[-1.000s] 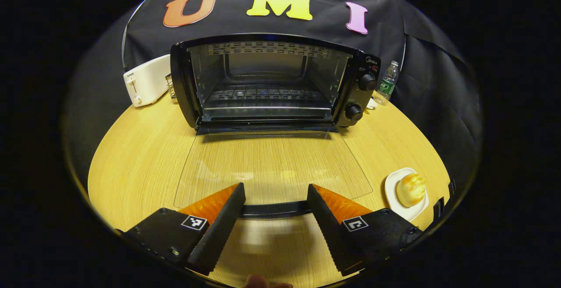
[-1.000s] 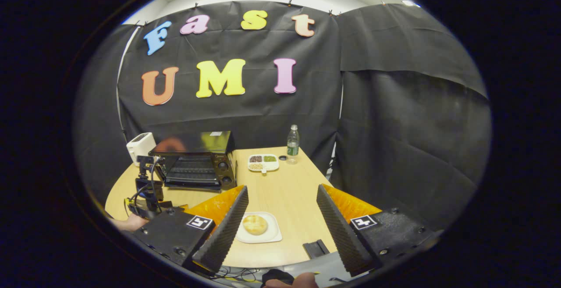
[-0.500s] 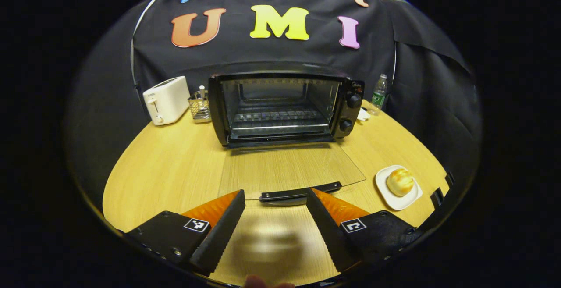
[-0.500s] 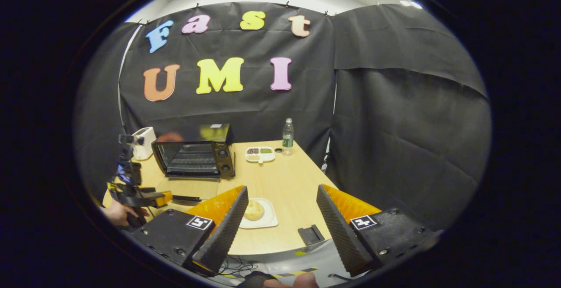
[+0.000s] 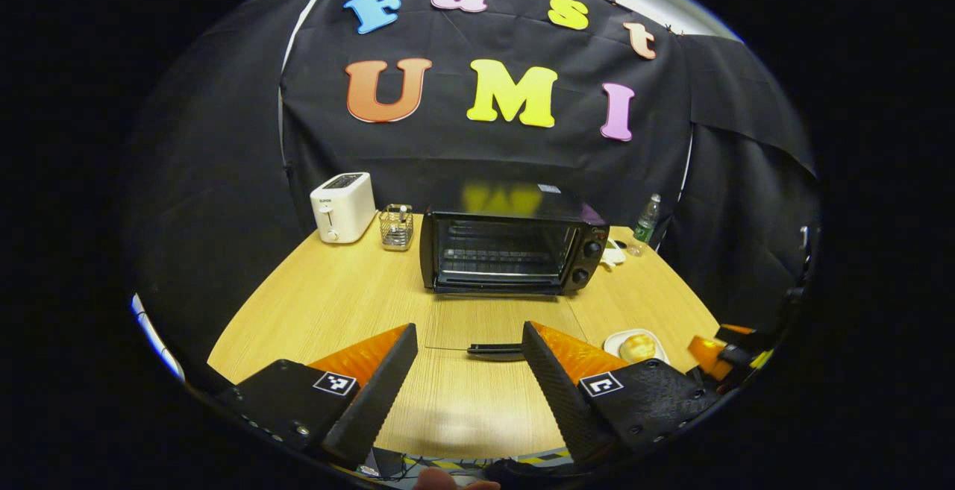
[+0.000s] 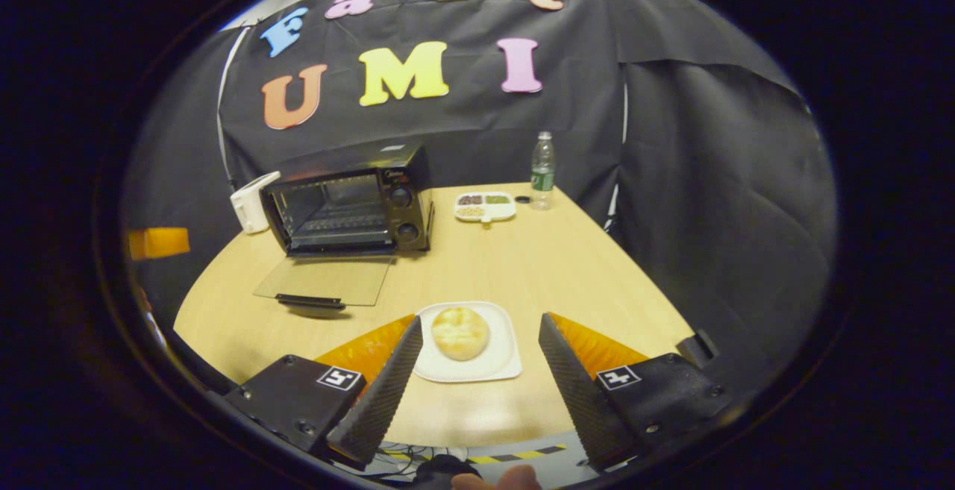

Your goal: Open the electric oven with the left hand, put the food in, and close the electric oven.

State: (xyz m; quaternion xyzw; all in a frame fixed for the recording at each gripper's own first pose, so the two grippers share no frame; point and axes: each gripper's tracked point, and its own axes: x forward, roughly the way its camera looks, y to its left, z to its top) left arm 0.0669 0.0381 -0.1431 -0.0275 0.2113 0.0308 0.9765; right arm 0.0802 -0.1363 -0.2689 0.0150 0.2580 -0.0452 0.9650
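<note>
The black electric oven (image 5: 507,251) (image 6: 351,199) stands at the back of the wooden table (image 5: 336,303) with its glass door (image 5: 500,322) (image 6: 324,280) folded down flat and its dark handle (image 5: 496,350) (image 6: 308,300) nearest me. The rack inside looks bare. My left gripper (image 5: 468,333) is open, held back from the handle and touching nothing. A round bun (image 6: 460,332) (image 5: 638,347) lies on a small white plate (image 6: 507,348). My right gripper (image 6: 481,322) is open just short of that plate, with the bun seen between its fingers.
A white toaster (image 5: 342,206) and a wire basket (image 5: 396,227) stand left of the oven. A water bottle (image 6: 542,169) and a divided snack tray (image 6: 485,206) sit to the oven's right. A small black block (image 6: 697,344) lies at the table's near right edge.
My left gripper has drawn well back from the lowered door handle and risen. My right gripper has dropped and moved closer to the plate with the bun.
</note>
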